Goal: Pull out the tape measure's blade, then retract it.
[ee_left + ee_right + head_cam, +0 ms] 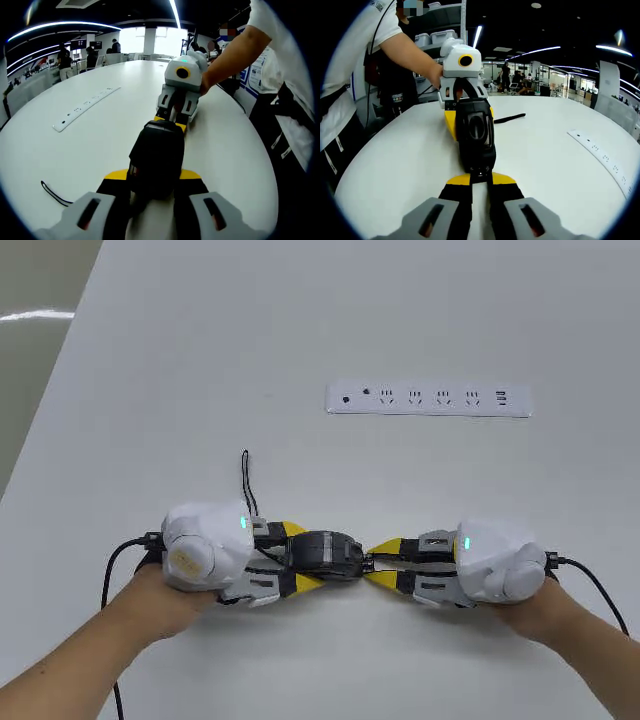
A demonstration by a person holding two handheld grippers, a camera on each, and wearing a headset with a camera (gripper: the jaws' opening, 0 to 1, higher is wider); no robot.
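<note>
A dark grey tape measure [325, 553] lies low over the white table [300, 340] between the two grippers. My left gripper [300, 556] is shut on its case from the left, with a yellow-tipped finger on each side. In the left gripper view the case [156, 152] sits between those yellow tips. From the right, my right gripper [382, 562] is shut on the blade tip at the case's mouth. The right gripper view has the case [475, 132] end-on just beyond its nearly closed fingers [457, 180]. Hardly any blade is out.
A white power strip [428, 399] lies farther back on the table. The tape measure's black wrist strap [246, 480] trails away behind the left gripper. The table's left edge [60, 370] runs diagonally. People stand far off in the room.
</note>
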